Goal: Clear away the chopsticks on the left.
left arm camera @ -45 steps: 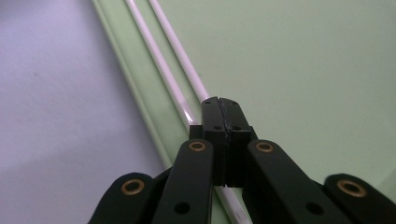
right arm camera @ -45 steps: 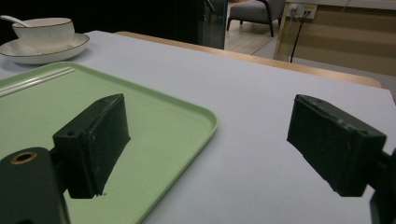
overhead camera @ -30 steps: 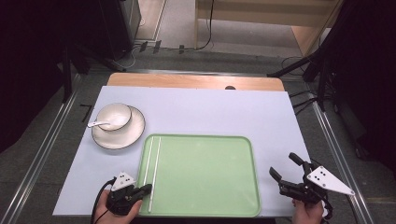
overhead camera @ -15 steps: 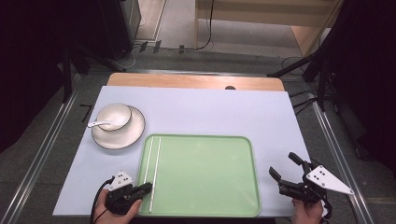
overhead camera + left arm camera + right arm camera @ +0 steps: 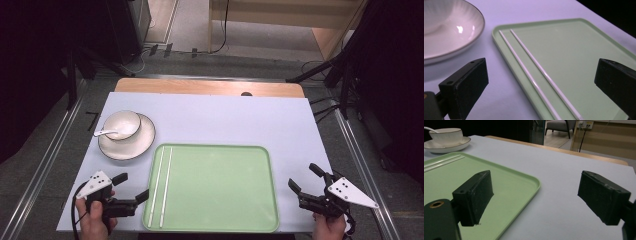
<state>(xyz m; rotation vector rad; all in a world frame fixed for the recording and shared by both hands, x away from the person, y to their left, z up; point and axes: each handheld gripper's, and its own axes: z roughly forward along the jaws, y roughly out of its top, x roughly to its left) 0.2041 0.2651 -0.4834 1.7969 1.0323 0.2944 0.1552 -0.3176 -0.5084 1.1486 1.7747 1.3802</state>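
Note:
Two white chopsticks (image 5: 161, 186) lie side by side along the left side of the green tray (image 5: 220, 200). My left gripper (image 5: 131, 186) hovers just left of the tray's left rim. Its jaws have just been opening, now stand wide, and hold nothing. In the left gripper view the chopsticks (image 5: 534, 72) lie on the tray (image 5: 586, 57) beyond the left gripper (image 5: 542, 75). My right gripper (image 5: 303, 177) is open and empty over the bare table right of the tray. In the right gripper view the right gripper (image 5: 539, 190) spans the tray's near corner (image 5: 524, 182).
A white bowl (image 5: 121, 124) with a white spoon (image 5: 105, 133) sits on a white plate (image 5: 131, 147) at the left, behind my left gripper. The white table mat (image 5: 225, 120) reaches a wooden strip (image 5: 200, 86) at the far edge.
My left gripper was shut by the tray's left rim; it has opened wide and drawn left, away from the tray. The right gripper and the chopsticks have not moved.

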